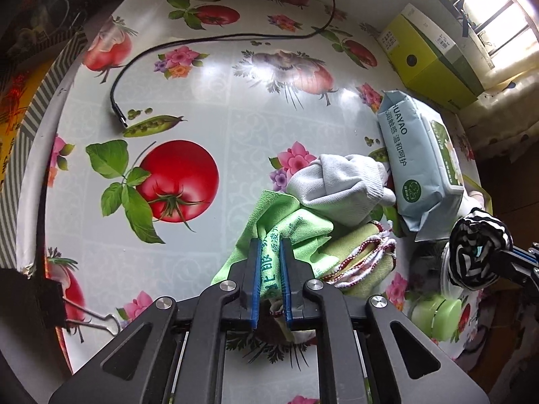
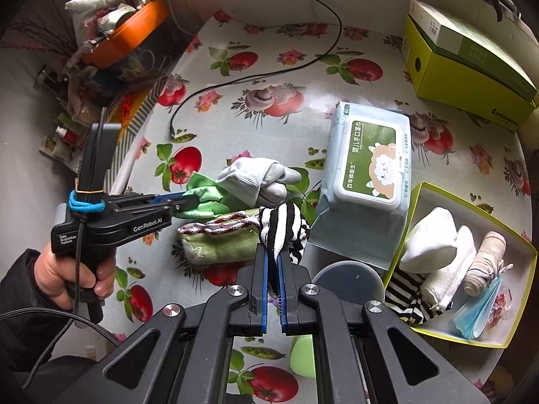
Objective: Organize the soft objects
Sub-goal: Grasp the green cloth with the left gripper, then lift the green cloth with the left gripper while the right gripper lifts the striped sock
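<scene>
My left gripper (image 1: 271, 243) is shut on a light green cloth (image 1: 269, 222) with printed letters, on the table; it also shows in the right wrist view (image 2: 192, 202). My right gripper (image 2: 272, 256) is shut on a black-and-white striped sock ball (image 2: 283, 227), held above the table; the ball also shows in the left wrist view (image 1: 478, 252). A grey sock bundle (image 1: 340, 185) (image 2: 259, 176) lies behind the cloth. A green towel with red-white trim (image 1: 360, 262) (image 2: 219, 239) lies beside it. A yellow-green open box (image 2: 520, 247) at right holds white socks, a striped sock and a mask.
A pack of wet wipes (image 2: 363, 175) (image 1: 421, 168) lies between the pile and the box. A green carton (image 2: 468, 64) stands at the back right. A black cable (image 1: 235, 38) runs over the flowered tablecloth. A grey lid (image 2: 350, 279) and a green jar (image 1: 434, 316) are near me.
</scene>
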{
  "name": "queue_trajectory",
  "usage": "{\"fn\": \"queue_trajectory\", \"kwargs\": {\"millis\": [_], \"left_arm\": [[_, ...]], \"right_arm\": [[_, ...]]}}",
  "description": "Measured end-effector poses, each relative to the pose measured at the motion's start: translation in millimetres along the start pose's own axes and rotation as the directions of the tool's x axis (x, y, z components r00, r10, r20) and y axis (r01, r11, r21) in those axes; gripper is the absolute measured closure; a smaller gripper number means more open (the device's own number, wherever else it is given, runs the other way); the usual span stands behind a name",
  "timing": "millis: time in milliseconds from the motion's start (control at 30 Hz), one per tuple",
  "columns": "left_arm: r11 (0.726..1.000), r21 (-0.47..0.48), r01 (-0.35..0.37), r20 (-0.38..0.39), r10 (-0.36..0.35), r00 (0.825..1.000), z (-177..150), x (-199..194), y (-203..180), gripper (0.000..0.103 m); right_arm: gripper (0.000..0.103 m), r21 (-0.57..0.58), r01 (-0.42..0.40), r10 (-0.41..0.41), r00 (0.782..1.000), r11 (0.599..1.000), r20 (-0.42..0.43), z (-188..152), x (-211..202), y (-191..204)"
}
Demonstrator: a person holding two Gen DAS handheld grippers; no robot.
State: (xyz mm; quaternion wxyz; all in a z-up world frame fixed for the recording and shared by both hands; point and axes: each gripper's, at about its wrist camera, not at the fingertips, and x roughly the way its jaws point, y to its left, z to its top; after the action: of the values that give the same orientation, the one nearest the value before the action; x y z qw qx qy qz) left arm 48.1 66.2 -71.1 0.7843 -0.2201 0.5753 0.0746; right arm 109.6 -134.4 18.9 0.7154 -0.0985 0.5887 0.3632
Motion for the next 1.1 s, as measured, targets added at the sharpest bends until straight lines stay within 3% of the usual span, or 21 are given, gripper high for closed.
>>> {"fn": "queue_trajectory", "kwargs": {"millis": [267,433,1100], "left_arm": [[0.999,-0.026,0.025,0.105,-0.022,0.994,0,-57,-5,0.093],[0.999,0.005,0.045,0.144,-0.046,0.989,2,-79,-25,0.093],[0.984,0.156,0.091,0.107,-0.108,0.988,-3,-78,-107,0.093]], "right_arm": [[0.098,0.016,-0.014,0.013,0.999,1.000,0.038,-7,-17,-2],[0.098,0.027,-0.019,0.018,0.998,0.999,0.061,-11,-28,-4],[0.098,0.142,-0.012,-0.007,0.991,0.990,0.132,-38,-61,-48]]}}
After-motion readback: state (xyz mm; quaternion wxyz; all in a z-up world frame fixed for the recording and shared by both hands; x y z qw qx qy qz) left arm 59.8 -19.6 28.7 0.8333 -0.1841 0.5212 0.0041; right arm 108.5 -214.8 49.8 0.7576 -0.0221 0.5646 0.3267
